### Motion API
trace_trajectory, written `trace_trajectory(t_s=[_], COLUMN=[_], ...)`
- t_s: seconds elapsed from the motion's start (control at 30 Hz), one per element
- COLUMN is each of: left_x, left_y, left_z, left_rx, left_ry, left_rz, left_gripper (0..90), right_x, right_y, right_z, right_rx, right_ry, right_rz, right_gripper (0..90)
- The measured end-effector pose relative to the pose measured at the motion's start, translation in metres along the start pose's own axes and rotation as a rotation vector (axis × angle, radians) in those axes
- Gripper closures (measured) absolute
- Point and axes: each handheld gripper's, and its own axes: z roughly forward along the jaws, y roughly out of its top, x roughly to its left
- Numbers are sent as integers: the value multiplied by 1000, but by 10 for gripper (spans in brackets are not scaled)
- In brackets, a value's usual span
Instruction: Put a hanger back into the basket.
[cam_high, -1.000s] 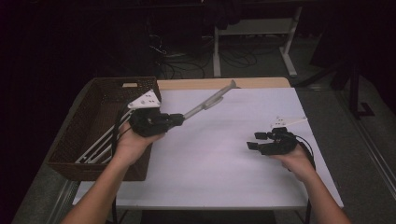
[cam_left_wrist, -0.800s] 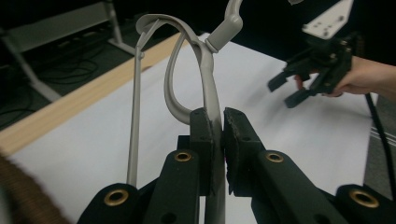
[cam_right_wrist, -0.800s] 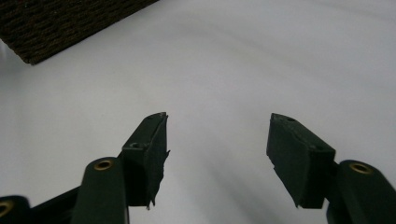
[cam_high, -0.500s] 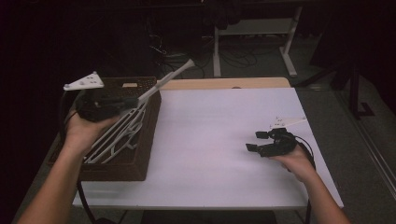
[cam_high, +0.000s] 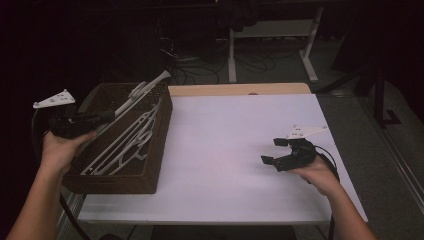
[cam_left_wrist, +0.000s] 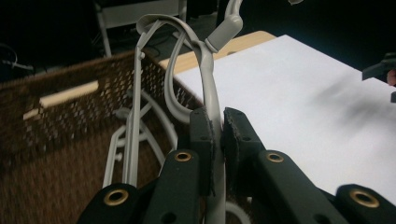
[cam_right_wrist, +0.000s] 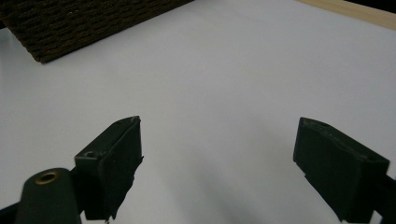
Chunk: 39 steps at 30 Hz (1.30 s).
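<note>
A grey plastic hanger (cam_high: 142, 90) is clamped by its shaft in my left gripper (cam_high: 107, 116), which is shut on it above the brown wicker basket (cam_high: 115, 182) at the table's left edge. Its hook end points toward the basket's far corner. In the left gripper view the pads of my left gripper (cam_left_wrist: 217, 116) press on the hanger (cam_left_wrist: 208, 84) over the basket (cam_left_wrist: 56, 116). My right gripper (cam_high: 271, 151) rests low over the white table top at the right. Its jaws have just been opening, and nothing is between them in the right gripper view (cam_right_wrist: 219, 125).
Several more pale hangers (cam_high: 125, 142) lie inside the basket. The white table top (cam_high: 225, 125) stretches between the basket and my right hand, with a wooden strip along its far edge. A corner of the basket (cam_right_wrist: 84, 23) appears in the right gripper view.
My left hand has carried the hanger leftward from above the table to over the basket. The right hand has stayed put while its jaws spread wider.
</note>
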Motion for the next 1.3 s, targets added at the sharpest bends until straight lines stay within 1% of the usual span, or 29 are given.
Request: trace_trajectory(t_s=[0.07,0.1,0.17,0.23,0.27,0.4,0.5,0.53,0.6,0.7,0.77,0.83,0.87,0.93,1.03,1.1,1.13,1.17,1.2,1.23,1.3], left_x=[4,6,9,13,16,25,28,29,30,28,27,26,26,25,26,25,25,25,25,25,26], left_y=[-8,-12,-17,-20,-21,-29,-35,-37,-39,-39,-38,-38,-38,-39,-41,-41,-41,-41,-41,-40,-42], left_z=[-2,-3,-6,-10,-14,-20,-21,-21,-23,-29,-32,-32,-30,-28,-30,-29,-28,-26,-23,-20,-14], left_rx=[15,17,6,1,-3,-6,7,9,0,-20,-22,-15,-4,1,-13,-4,4,14,28,47,84], left_ry=[13,14,11,26,29,26,17,16,10,8,1,-10,-3,-6,-19,-32,-29,-17,-4,-1,0], left_rz=[-6,1,-8,3,-1,-15,-16,-15,-20,-16,-11,-3,2,6,-3,7,7,6,8,12,8], left_gripper=[830,830,830,830,830,830,830,830,830,830,830,830,830,830,830,830,830,829,830,830,829], right_x=[1,1,1,1,1,0,-1,-1,-1,-2,-3,-3,-3,-3,-3,-3,-3,-4,-3,-3,-3], right_y=[1,1,1,1,1,0,0,0,0,-1,-1,-1,-2,-2,-2,-2,-2,-2,-2,-2,-2], right_z=[0,0,1,2,2,3,3,2,2,1,2,2,2,2,1,1,2,2,2,2,2], right_rx=[1,1,4,7,9,12,14,16,15,15,15,19,19,19,18,19,20,20,21,22,22], right_ry=[0,-3,-4,-8,-9,-13,-18,-20,-22,-25,-25,-27,-27,-27,-26,-28,-28,-28,-28,-28,-28], right_rz=[-3,-7,-4,-3,-2,0,6,7,9,13,16,14,14,16,16,16,17,18,20,19,18], right_gripper=[146,146,146,146,146,146,147,147,147,148,148,148,148,148,149,149,149,149,149,149,149])
